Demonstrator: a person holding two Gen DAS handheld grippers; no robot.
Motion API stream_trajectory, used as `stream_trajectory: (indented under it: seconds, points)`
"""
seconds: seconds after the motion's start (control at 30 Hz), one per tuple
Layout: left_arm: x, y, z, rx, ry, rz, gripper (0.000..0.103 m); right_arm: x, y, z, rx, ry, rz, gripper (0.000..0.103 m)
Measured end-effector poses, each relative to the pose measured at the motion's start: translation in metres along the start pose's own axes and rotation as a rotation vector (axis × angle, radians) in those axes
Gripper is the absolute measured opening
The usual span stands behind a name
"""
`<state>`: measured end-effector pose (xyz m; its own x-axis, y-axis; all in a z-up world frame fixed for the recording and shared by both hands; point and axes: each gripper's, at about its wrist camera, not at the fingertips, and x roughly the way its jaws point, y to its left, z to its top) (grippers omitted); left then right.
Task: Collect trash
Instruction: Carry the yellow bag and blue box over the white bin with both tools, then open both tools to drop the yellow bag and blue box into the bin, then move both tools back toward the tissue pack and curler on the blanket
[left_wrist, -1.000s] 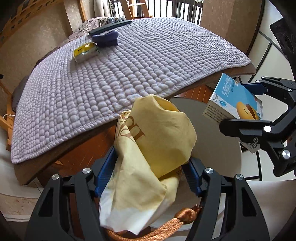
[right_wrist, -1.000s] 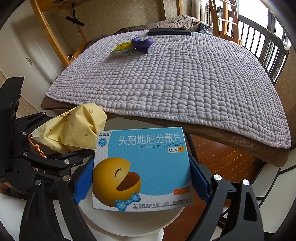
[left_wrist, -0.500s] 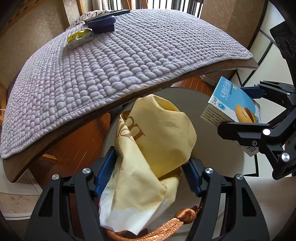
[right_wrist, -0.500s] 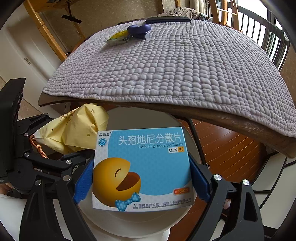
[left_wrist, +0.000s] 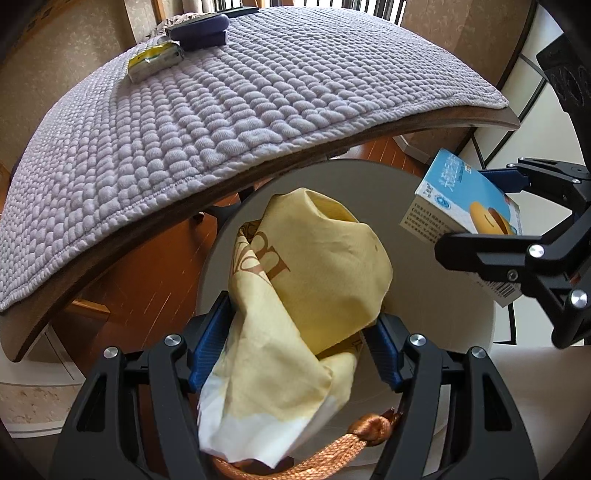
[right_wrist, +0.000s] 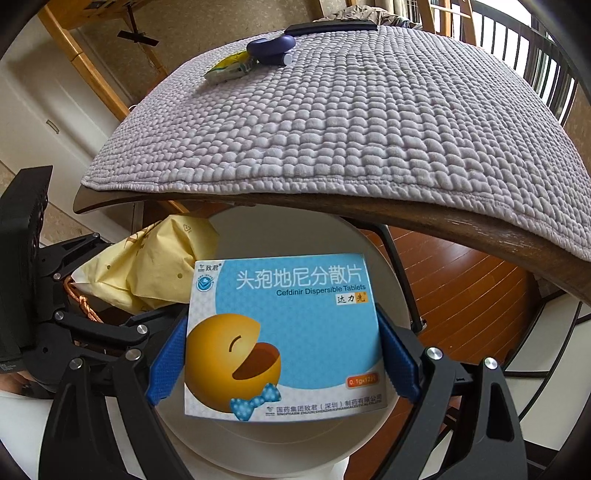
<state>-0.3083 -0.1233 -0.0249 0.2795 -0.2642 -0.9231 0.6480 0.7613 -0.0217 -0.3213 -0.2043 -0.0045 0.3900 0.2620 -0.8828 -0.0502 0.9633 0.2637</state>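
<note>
My left gripper (left_wrist: 295, 347) is shut on a crumpled yellow paper bag (left_wrist: 310, 280) with an orange rope handle, held over the open white bin (left_wrist: 458, 306). My right gripper (right_wrist: 282, 360) is shut on a blue medicine box (right_wrist: 284, 336) with a yellow smiling face, also over the bin (right_wrist: 391, 266). The box shows in the left wrist view (left_wrist: 461, 203), the bag in the right wrist view (right_wrist: 147, 266). The two grippers are side by side, close together.
A table covered by a grey quilted cloth (left_wrist: 229, 96) overhangs the bin's far side. At its far end lie a yellow wrapper (left_wrist: 155, 62), a dark blue object (left_wrist: 201, 31) and a black remote (right_wrist: 332, 27). Wooden floor (right_wrist: 461, 291) lies beneath.
Both grippers have dropped lower and closer to the bin with their loads. The table edge now stands higher in both views. Both grips are unchanged.
</note>
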Motion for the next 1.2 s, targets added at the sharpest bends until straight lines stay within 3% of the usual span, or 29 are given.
stream_trajectory:
  seconds: [0.17, 0.23, 0.3, 0.37, 0.57, 0.67, 0.73, 0.8, 0.87, 1.0, 1.2]
  points:
    - [0.011, 0.002, -0.003, 0.004, 0.013, -0.010, 0.070, 0.005, -0.002, 0.000, 0.011, 0.005, 0.007, 0.089]
    - [0.013, 0.003, -0.004, 0.008, 0.020, -0.026, 0.075, 0.005, -0.002, 0.001, 0.019, 0.007, 0.008, 0.089]
    - [0.017, 0.004, -0.003, 0.007, 0.020, -0.018, 0.087, 0.005, -0.002, 0.001, 0.022, 0.010, 0.009, 0.090]
    - [0.017, 0.007, -0.002, 0.008, 0.011, -0.016, 0.091, 0.005, -0.001, 0.002, 0.016, 0.014, 0.001, 0.096]
    - [0.008, 0.016, 0.001, 0.017, -0.003, -0.004, 0.092, -0.008, 0.004, 0.007, -0.008, -0.026, 0.007, 0.097]
    - [-0.011, 0.024, 0.005, 0.025, -0.045, -0.010, 0.092, -0.028, 0.009, 0.012, -0.064, -0.097, -0.019, 0.097]
    - [-0.028, 0.033, 0.011, 0.021, -0.093, -0.017, 0.092, -0.046, 0.015, 0.017, -0.125, -0.175, -0.076, 0.099]
    - [-0.049, 0.046, 0.019, -0.007, -0.163, -0.019, 0.102, -0.063, 0.021, 0.026, -0.192, -0.276, -0.170, 0.099]
    - [-0.063, 0.060, 0.030, -0.050, -0.226, -0.006, 0.102, -0.070, 0.025, 0.038, -0.232, -0.326, -0.214, 0.099]
    - [-0.072, 0.090, 0.056, -0.150, -0.277, 0.034, 0.102, -0.070, 0.018, 0.068, -0.261, -0.348, -0.181, 0.099]
    - [-0.051, 0.122, 0.098, -0.121, -0.308, 0.095, 0.102, -0.042, 0.017, 0.125, -0.343, -0.337, -0.112, 0.099]
